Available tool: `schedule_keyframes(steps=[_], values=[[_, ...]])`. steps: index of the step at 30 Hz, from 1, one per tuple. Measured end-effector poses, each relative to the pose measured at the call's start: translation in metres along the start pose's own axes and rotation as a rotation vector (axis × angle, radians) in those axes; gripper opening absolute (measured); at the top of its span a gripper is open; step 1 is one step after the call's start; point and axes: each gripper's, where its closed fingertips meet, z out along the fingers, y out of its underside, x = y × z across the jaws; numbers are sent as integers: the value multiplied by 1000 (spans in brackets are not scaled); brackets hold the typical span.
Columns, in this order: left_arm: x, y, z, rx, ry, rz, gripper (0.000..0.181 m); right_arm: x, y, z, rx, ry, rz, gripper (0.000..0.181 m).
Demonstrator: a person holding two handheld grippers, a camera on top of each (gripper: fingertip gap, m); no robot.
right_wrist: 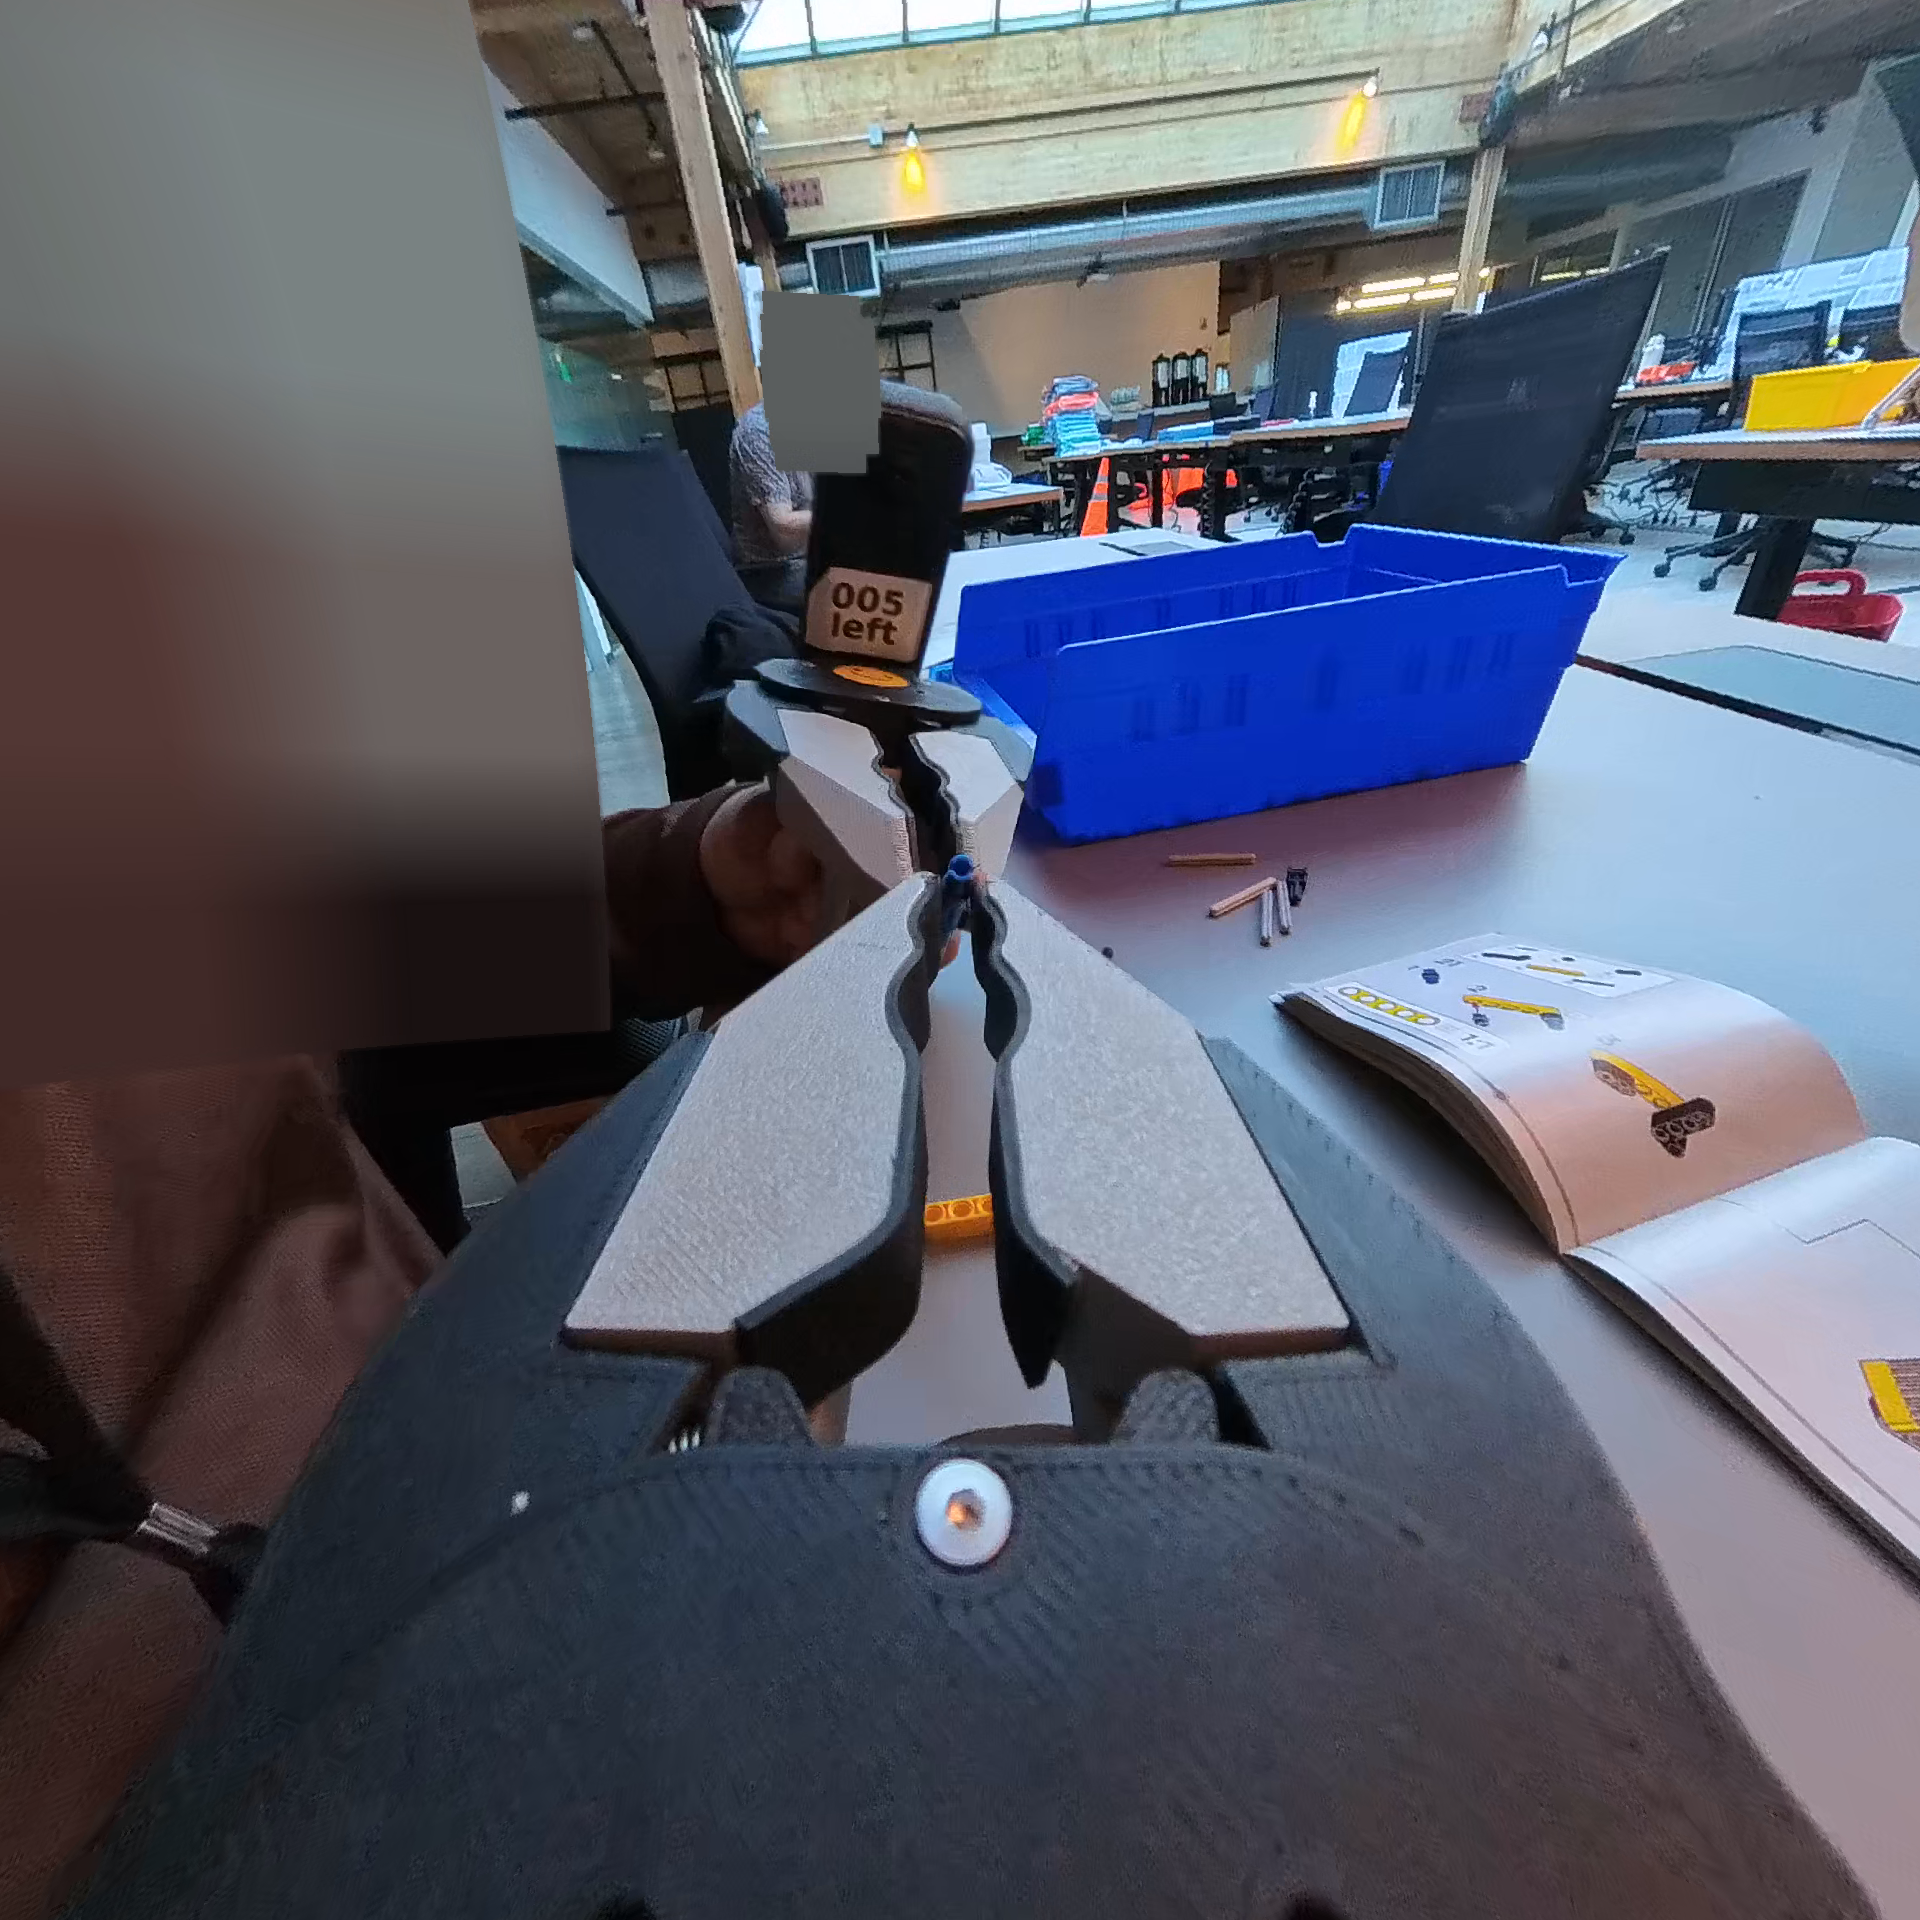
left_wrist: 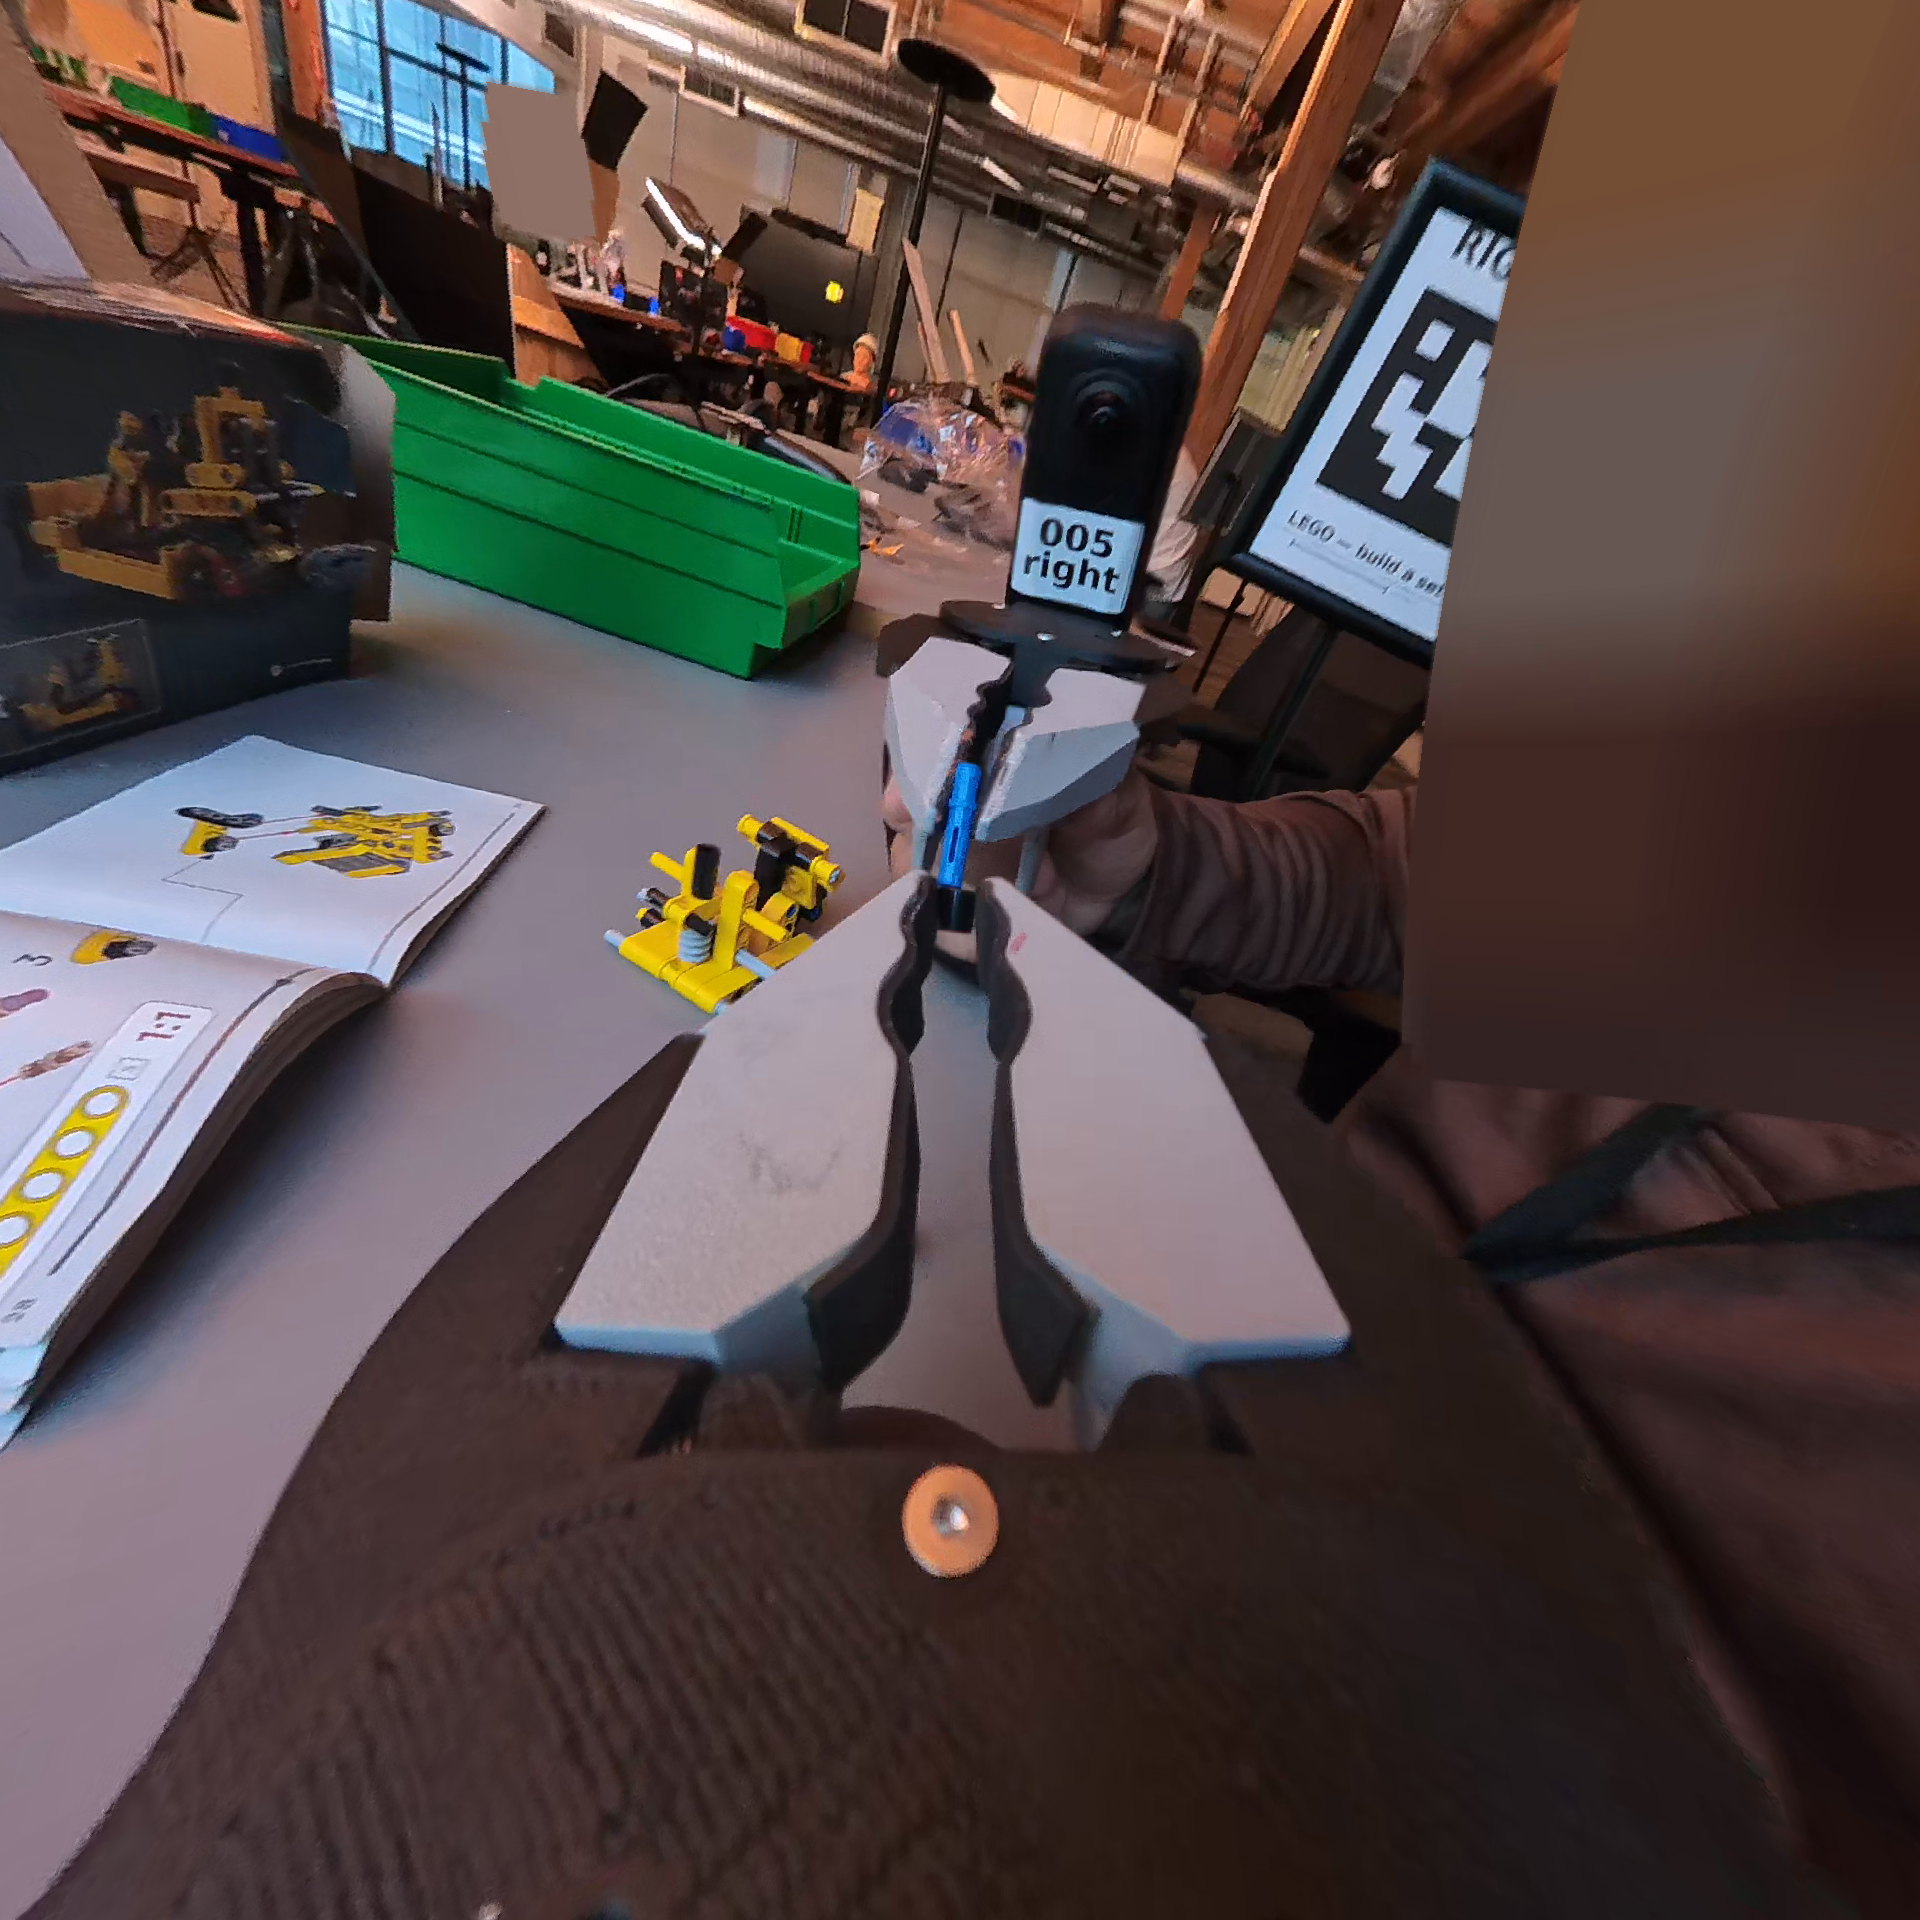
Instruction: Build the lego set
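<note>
R gripper [left_wrist: 961, 800] is clamped on a slim blue plastic lego pin [left_wrist: 958, 826]. Pin's long axis runs roughly in line w/ that gripper's fingers, its free lower end poking out past the tips toward L gripper [left_wrist: 951, 914]. L gripper's 2 grey fingers are nearly together on a small black lego piece [left_wrist: 954, 912]; the blue pin's end meets that piece right at the L tips. So the 2 grippers sit tip-to-tip, above the grey table [left_wrist: 582, 665], both equally near the joint. Whether the pin is already seated in the black piece: can't tell, the tips hide it. In the R wrist view only a bit of blue shows between R fingertips, L gripper just beyond.

Judgement: next move = push along the pin's axis, the 2 grippers straight toward each other; any tilt could jam or pop the pin out.

Room: air around the joint is open. The yellow-and-black part-built lego assembly [left_wrist: 727, 914] stands on the table off to L gripper's left, apart. Open paper instruction booklet [left_wrist: 312, 862] lies farther left, green plastic bin [left_wrist: 623, 520] behind it. Blue plastic bin [right_wrist: 1278, 675] and a few loose thin tan and grey rods [right_wrist: 1247, 899] lie to the R gripper's right, well clear. A yellow holed lego beam [right_wrist: 958, 1218] lies on the table below R gripper.
</note>
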Motion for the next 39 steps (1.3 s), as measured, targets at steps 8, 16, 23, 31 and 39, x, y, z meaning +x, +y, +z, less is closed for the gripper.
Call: schedule_keyframes(steps=[8, 16, 23, 31, 39], values=[[1, -6, -2, 57, 45, -70, 4, -1, -6, -1, 31, -12, 14, 2], [4, -6, 0, 59, 55, -73, 4, -4, -5, 0, 27, -15, 1, 2], [2, -6, 1, 53, 47, -77, 4, -3, 0, -3, -10, -23, -9, 2], [-4, 20, 8, -147, -44, 2, 4, 0, 25, -9, -176, -34, -26, 2], [-5, 25, 10, -185, -89, 59, 4, 0, 34, -14, -231, -15, -100, 1]])
